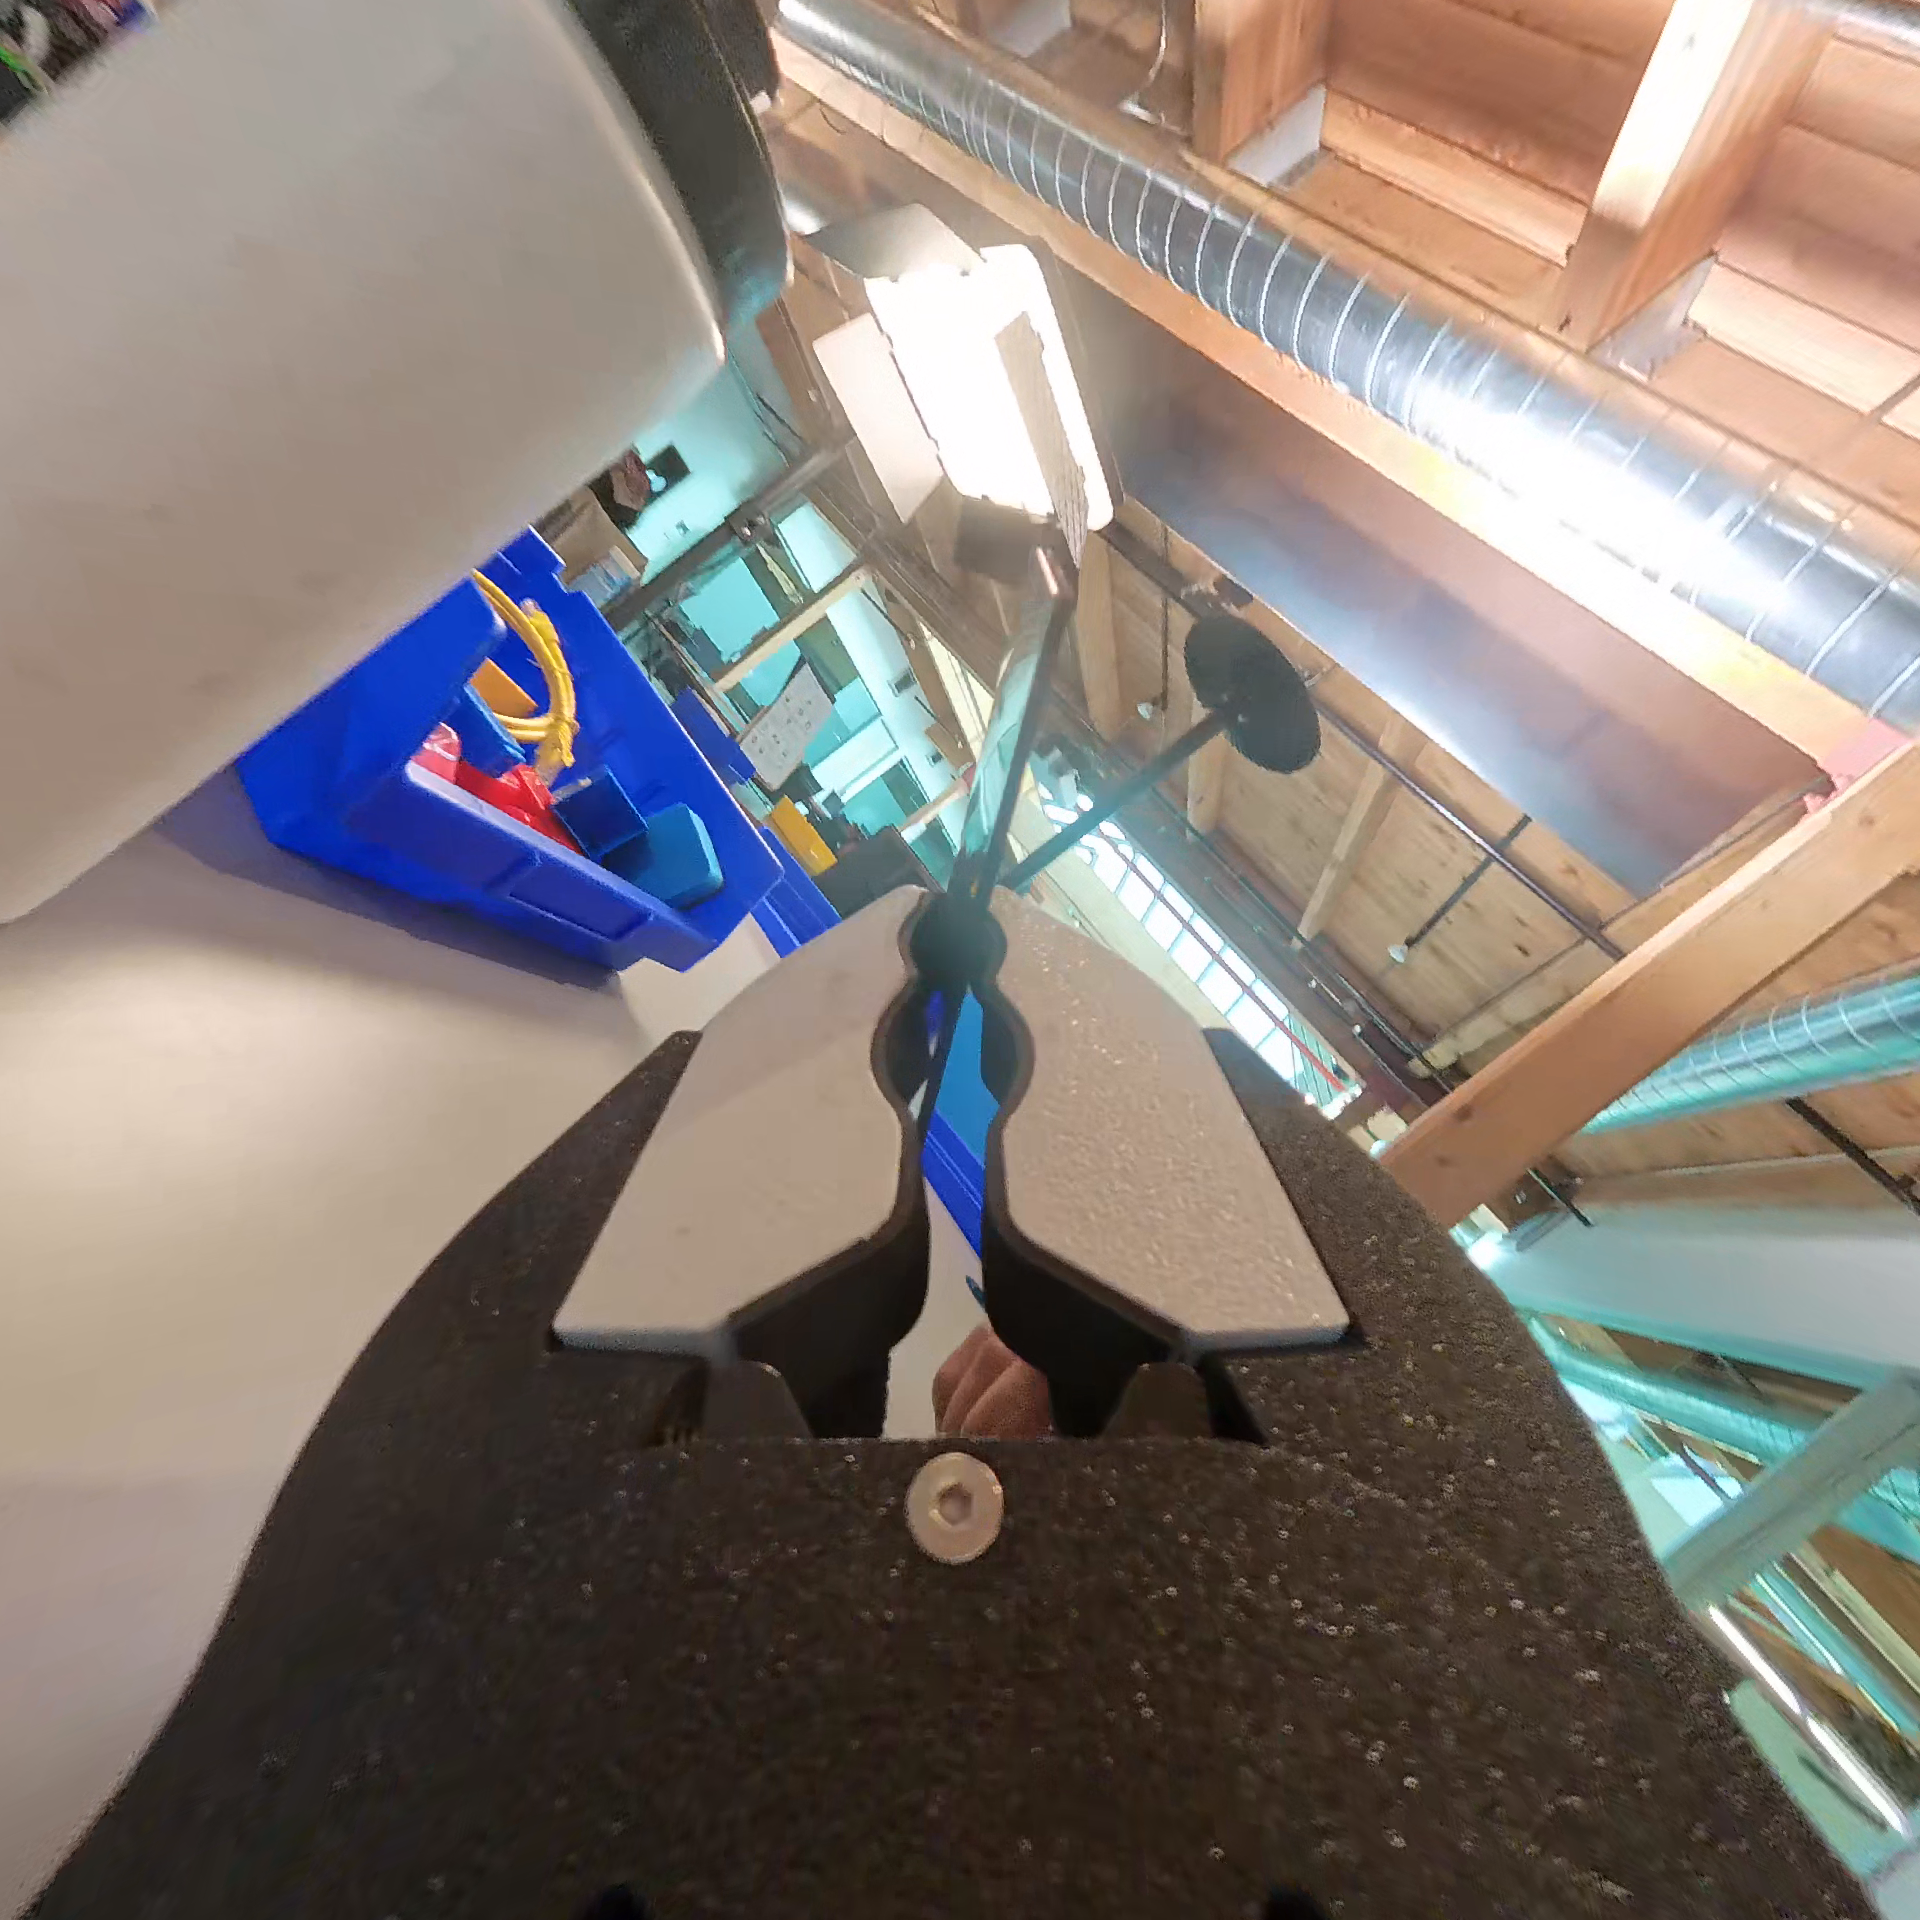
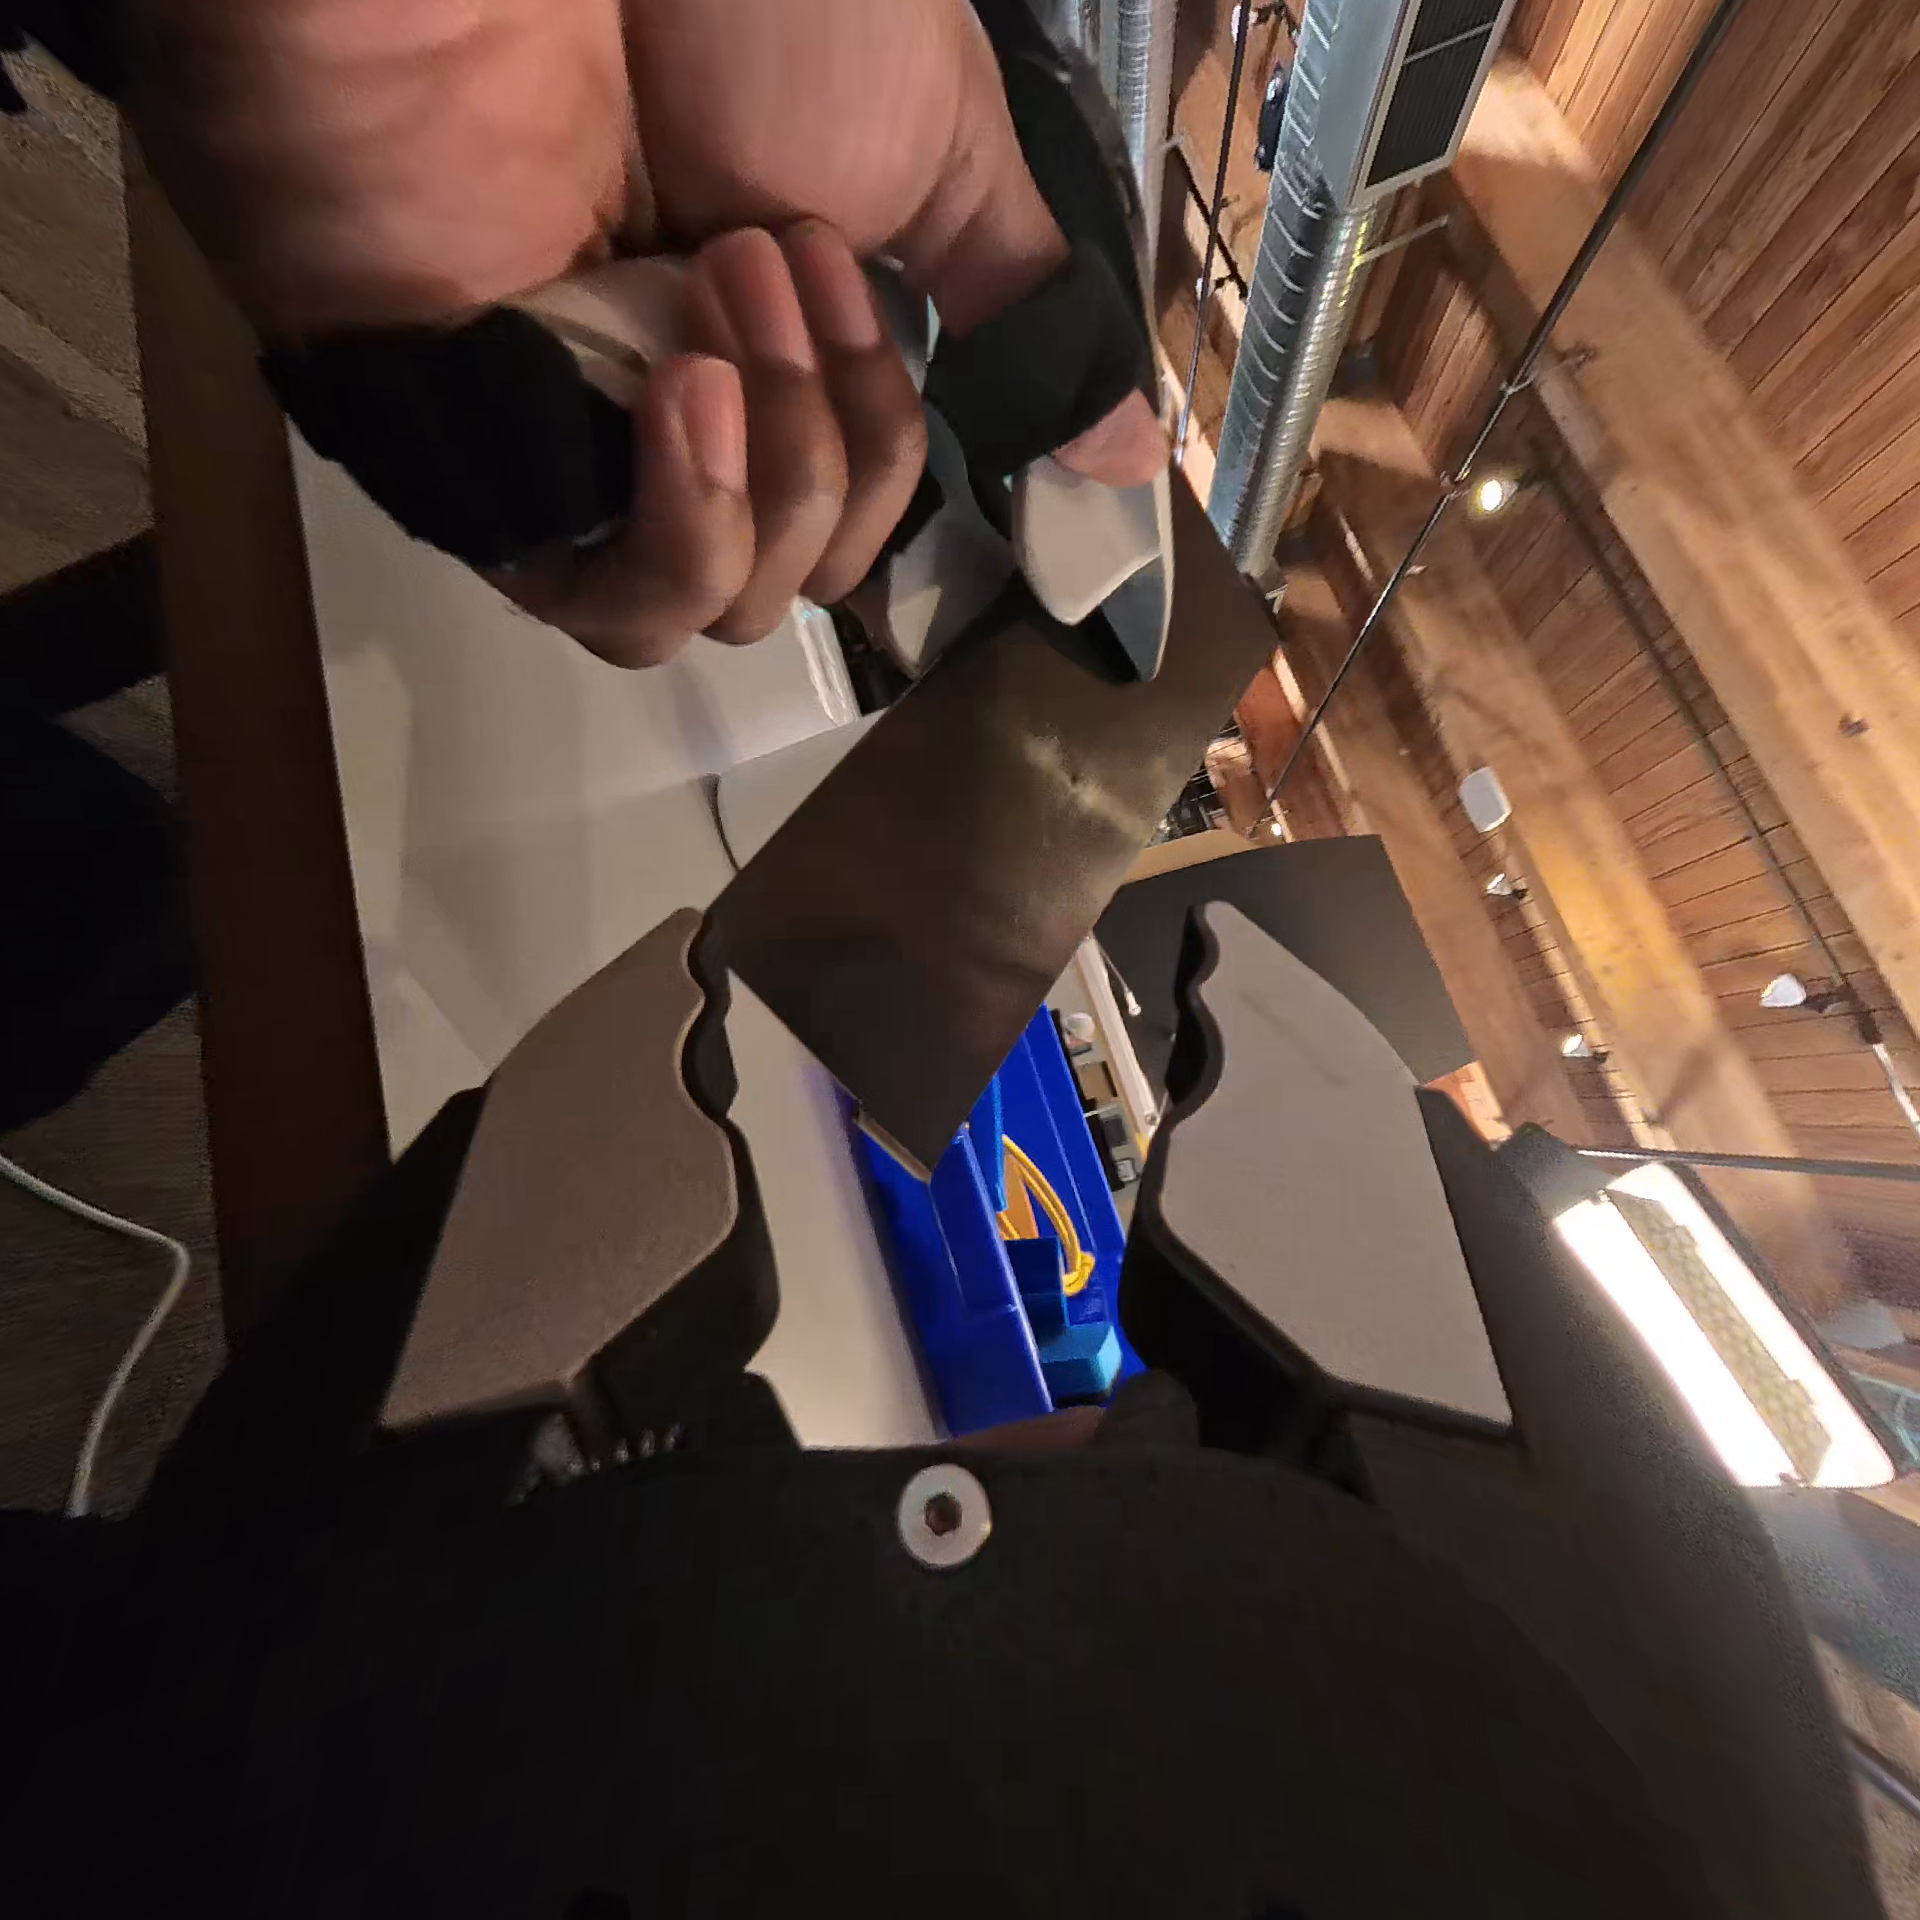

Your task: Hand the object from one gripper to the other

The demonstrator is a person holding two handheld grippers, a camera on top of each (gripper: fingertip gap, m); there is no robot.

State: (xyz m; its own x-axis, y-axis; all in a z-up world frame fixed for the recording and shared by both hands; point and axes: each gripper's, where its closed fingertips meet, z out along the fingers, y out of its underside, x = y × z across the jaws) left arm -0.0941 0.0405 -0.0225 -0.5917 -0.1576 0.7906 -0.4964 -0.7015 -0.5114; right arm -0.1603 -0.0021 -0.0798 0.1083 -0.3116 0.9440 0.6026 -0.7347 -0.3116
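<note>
- Right now the left gripper (image 2: 1101, 582) pinches one corner of the thin dark card (image 2: 966, 883).
- The card's long axis slants down between the fingers of the right gripper (image 2: 951, 1023), which gapes wide, not yet biting.
- Nearest taker: the right.

Ceiling: wooden beams (image 1: 1621, 1049) and plank boarding, tilted steeply across both views.
Ductwork: a ribbed silver duct (image 1: 1351, 301) running along the beams; a vent grille (image 2: 1423, 94) on a second duct.
Lighting: a bright rectangular panel lamp (image 1: 977, 384) on a thin black stand; small spotlights (image 2: 1491, 494) on the boards.
Furniture: a white table (image 1: 260, 1091) bearing a blue bin (image 1: 436, 831).
Background: pale teal walls, blurred.
</note>
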